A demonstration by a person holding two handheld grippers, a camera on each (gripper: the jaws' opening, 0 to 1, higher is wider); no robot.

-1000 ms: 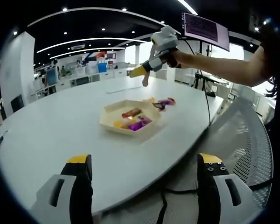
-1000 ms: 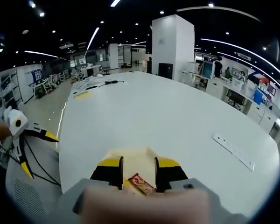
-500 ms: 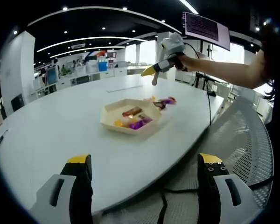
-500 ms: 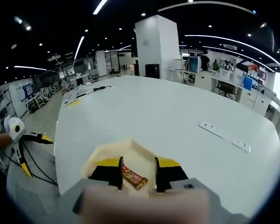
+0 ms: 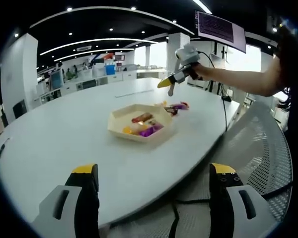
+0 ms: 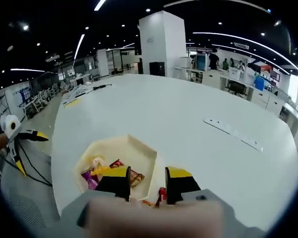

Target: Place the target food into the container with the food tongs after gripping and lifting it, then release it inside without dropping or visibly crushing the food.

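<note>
1. The left gripper point(image 5: 154, 198) is hovering off the near edge of the table point(image 5: 64, 144), its jaws standing wide apart and holding nothing.
2. The right gripper point(image 6: 145, 186) is hanging above the cream container point(image 6: 139, 153), jaws apart, nothing visible between them.
3. Wrapped snacks point(image 6: 102, 171) are lying inside the container; more wrapped pieces point(image 5: 175, 107) are sitting just beyond it.

Snacks point(image 5: 141, 130) in tray point(image 5: 120, 115) too small to identify.
</note>
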